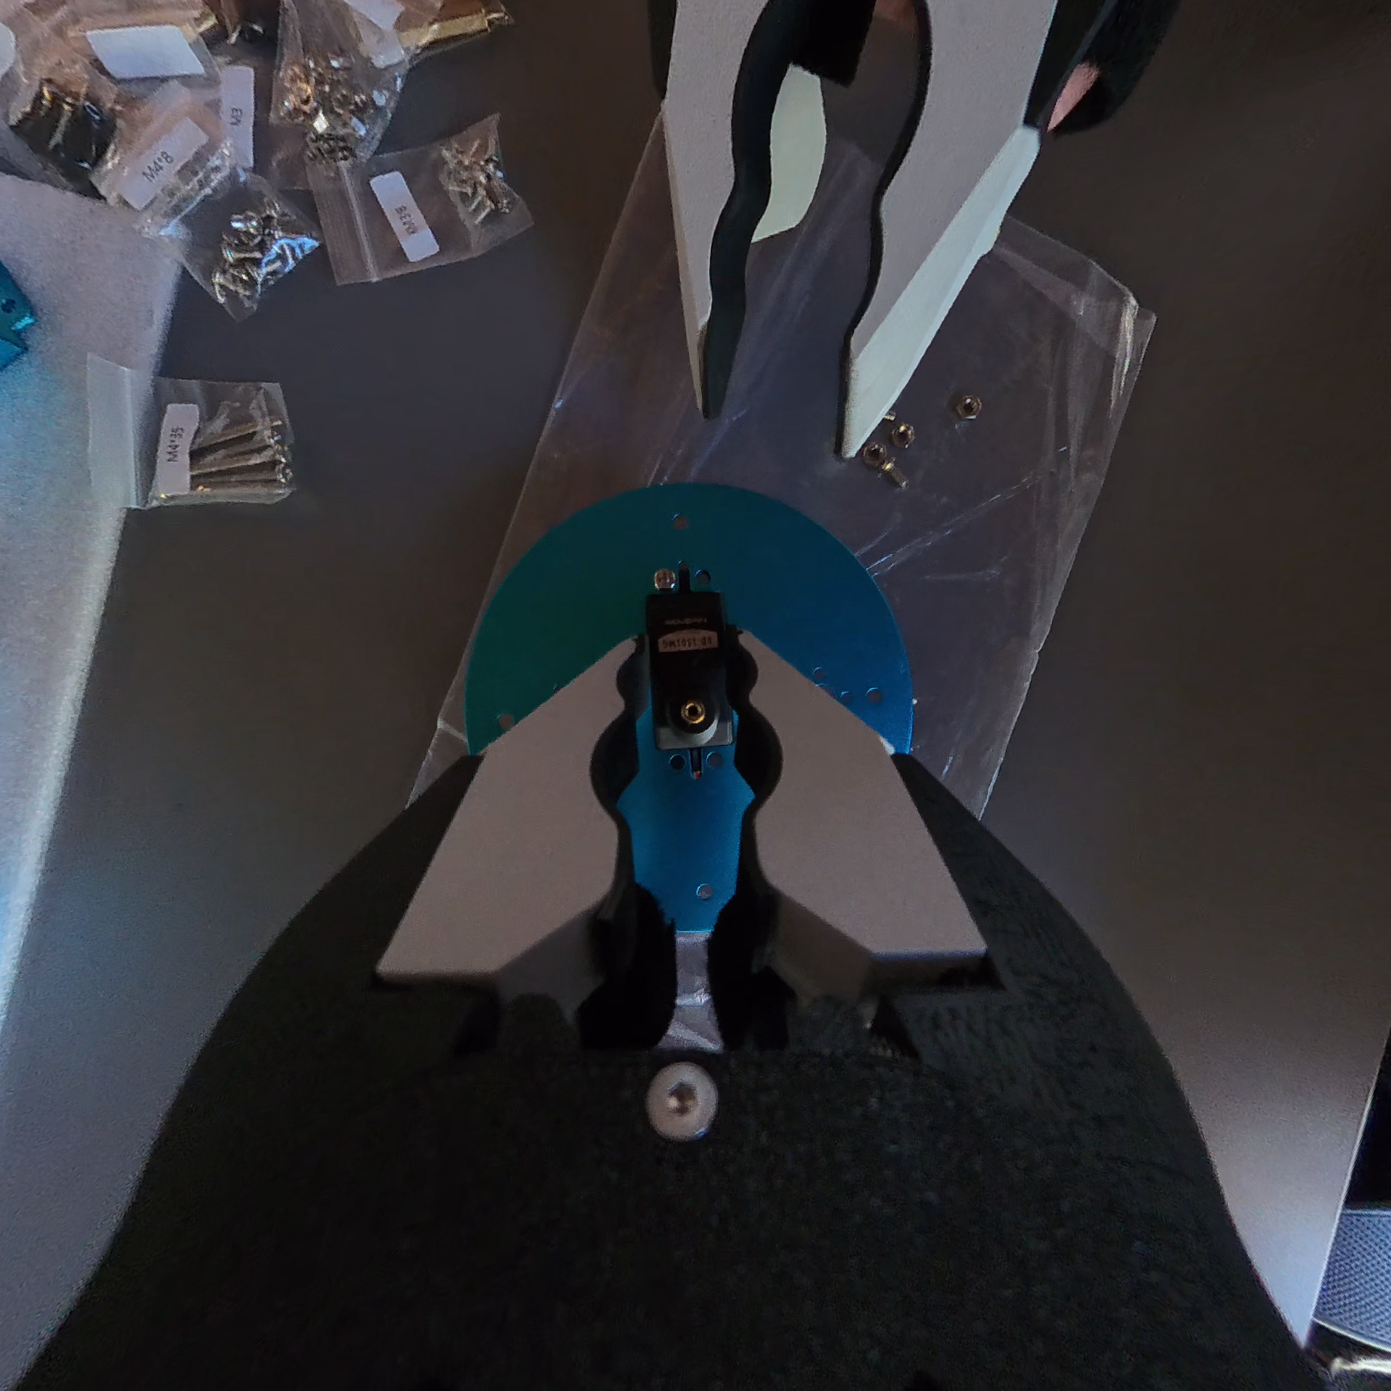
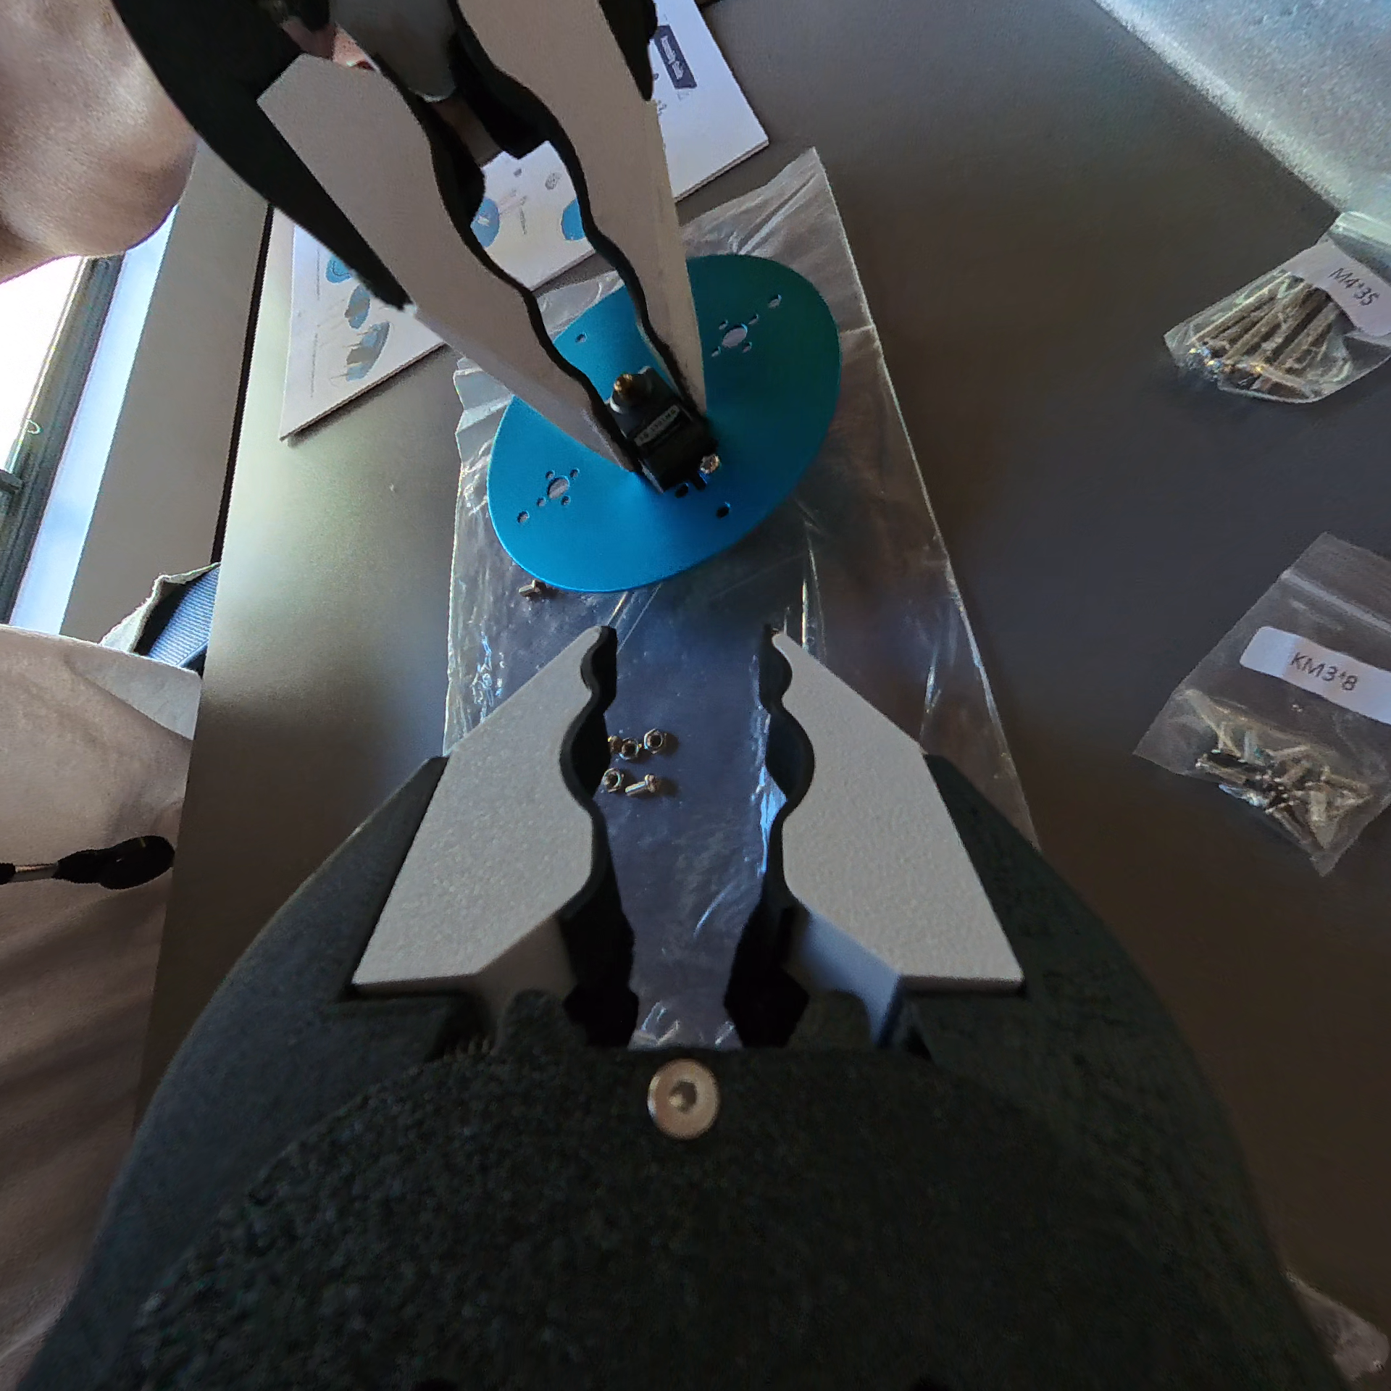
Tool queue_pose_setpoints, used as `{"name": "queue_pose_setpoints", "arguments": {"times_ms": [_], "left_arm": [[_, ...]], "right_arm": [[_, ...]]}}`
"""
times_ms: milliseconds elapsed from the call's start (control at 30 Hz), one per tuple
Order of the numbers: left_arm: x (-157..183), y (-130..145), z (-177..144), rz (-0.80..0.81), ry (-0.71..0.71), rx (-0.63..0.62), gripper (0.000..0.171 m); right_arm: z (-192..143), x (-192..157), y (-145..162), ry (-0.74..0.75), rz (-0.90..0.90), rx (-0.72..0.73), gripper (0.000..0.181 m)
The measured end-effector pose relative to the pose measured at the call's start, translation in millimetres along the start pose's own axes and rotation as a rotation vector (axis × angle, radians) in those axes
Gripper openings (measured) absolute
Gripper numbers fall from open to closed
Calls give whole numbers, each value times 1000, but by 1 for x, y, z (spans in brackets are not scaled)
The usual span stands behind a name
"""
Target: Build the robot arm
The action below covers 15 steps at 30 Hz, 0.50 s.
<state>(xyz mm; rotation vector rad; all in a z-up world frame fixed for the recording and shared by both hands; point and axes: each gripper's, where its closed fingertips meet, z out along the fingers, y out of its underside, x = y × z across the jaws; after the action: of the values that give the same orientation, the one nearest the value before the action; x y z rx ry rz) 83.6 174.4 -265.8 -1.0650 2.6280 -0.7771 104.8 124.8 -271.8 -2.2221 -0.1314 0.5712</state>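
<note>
The left gripper (image 1: 689, 662) has its jaws closed on a small black servo (image 1: 683, 655) that sits in the slot of a blue round plate (image 1: 572, 587); in the right wrist view the same pair shows in the upper middle of the frame, the jaws pinching the servo's two long sides while the plate lies flat on a clear plastic bag (image 2: 850, 677) spread over the dark tabletop (image 2: 1054, 376). A silver screw (image 1: 664, 578) sits at the servo's far flange, just beside the body.

The right gripper (image 2: 689, 662) hangs with its jaws open and empty above the bag; a cluster of small nuts and a screw (image 2: 640, 760) lies between them in the lower middle of its view, nearer to this gripper than to the other, and well apart from the plate's edge. The servo's long axis runs roughly along the line joining the two grippers.

Bags of screws (image 2: 1272, 339) lie at the right of the frame; a printed sheet (image 2: 361, 361) lies at upper left, beyond the plate. The left gripper covers much of the plate and the servo's near flange, so any fasteners there cannot be made out; whether the right fingertips touch the bag is unclear.
</note>
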Motion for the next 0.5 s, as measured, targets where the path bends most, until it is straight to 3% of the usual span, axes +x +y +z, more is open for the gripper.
{"name": "queue_pose_setpoints", "arguments": {"times_ms": [333, 500], "left_arm": [[-7, -3, -11, -76, 60, 115, 19], [-4, -9, -13, -105, 101, 185, 19]], "right_arm": [[15, 1, -7, 104, -316, 48, 42], [25, -8, -20, 75, -330, 68, 42]]}}
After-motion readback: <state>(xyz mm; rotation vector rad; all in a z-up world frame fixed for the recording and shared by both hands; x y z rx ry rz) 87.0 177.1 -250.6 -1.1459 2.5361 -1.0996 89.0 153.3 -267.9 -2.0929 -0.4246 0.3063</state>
